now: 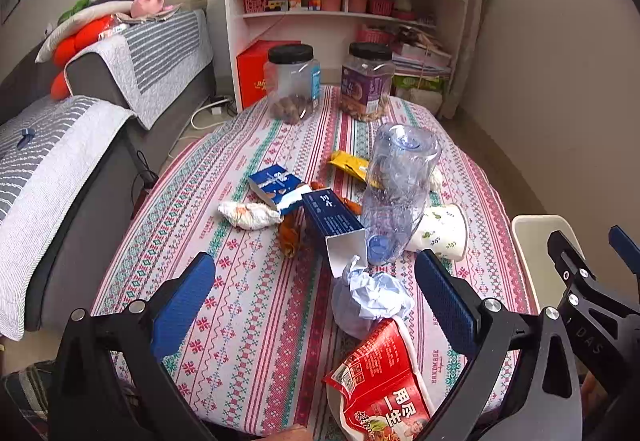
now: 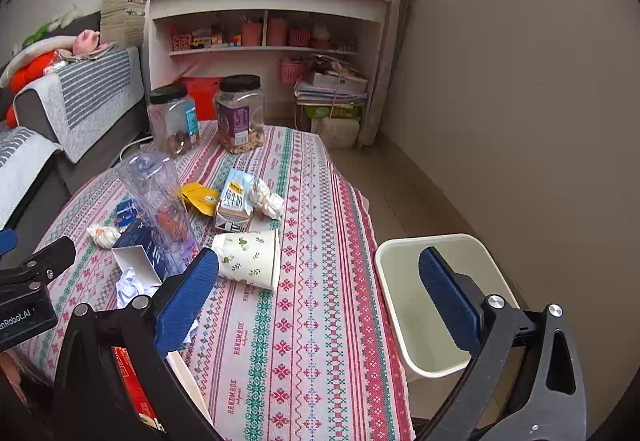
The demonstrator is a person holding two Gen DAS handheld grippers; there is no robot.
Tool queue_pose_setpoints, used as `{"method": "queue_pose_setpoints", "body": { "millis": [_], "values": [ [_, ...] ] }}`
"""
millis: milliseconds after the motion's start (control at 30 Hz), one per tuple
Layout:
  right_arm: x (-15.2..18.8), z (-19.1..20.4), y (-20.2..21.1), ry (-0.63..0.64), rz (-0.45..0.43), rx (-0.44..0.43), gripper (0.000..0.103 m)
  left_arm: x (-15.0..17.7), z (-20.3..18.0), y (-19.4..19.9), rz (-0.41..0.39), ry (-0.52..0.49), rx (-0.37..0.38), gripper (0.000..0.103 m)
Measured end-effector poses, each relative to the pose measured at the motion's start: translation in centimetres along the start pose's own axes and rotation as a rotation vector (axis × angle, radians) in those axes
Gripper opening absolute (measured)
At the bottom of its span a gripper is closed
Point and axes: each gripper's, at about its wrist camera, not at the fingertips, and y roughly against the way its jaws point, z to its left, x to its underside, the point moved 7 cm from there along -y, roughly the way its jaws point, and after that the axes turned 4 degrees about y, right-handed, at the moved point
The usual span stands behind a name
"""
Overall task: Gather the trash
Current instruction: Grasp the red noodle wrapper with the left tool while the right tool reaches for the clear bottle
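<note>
**Both tools open over littered bench**

Left tool (image 1: 314, 299) hangs open, gripping nothing; crumpled blue paper (image 1: 370, 295) lies between its fingers, red noodle cup (image 1: 380, 389) nearer, clear bottle (image 1: 398, 193) beyond; right tool (image 2: 318, 295) gapes empty, paper cup (image 2: 250, 257) just ahead-left on the bench (image 2: 312, 341), white bin (image 2: 436, 305) behind its right finger.

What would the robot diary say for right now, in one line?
phase: start | left gripper: open, empty | right gripper: open, empty | trash on table | bin: beside table
</note>
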Motion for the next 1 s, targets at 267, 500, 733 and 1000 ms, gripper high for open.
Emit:
{"method": "queue_pose_setpoints", "body": {
  "millis": [267,500,733,1000],
  "values": [
    [1.3,-0.3,-1.7,-0.009,0.115,-0.018,0.096,2.8,0.6,-2.2,0.216,0.073,0.026,0.097],
    [2.2,-1.5,-3.0,-0.017,0.19,0.01,0.096,5.0,-0.9,-2.6,0.32,0.081,0.054,0.097],
    [3.4,-2.6,-4.1,-0.05,0.262,0.006,0.096,6.6,-1.7,-3.6,0.406,0.077,0.06,0.097],
    [3.6,-2.8,-4.1,-0.055,0.278,0.01,0.096,7.1,-2.1,-4.3,0.418,0.05,0.03,0.097]
  ]
}}
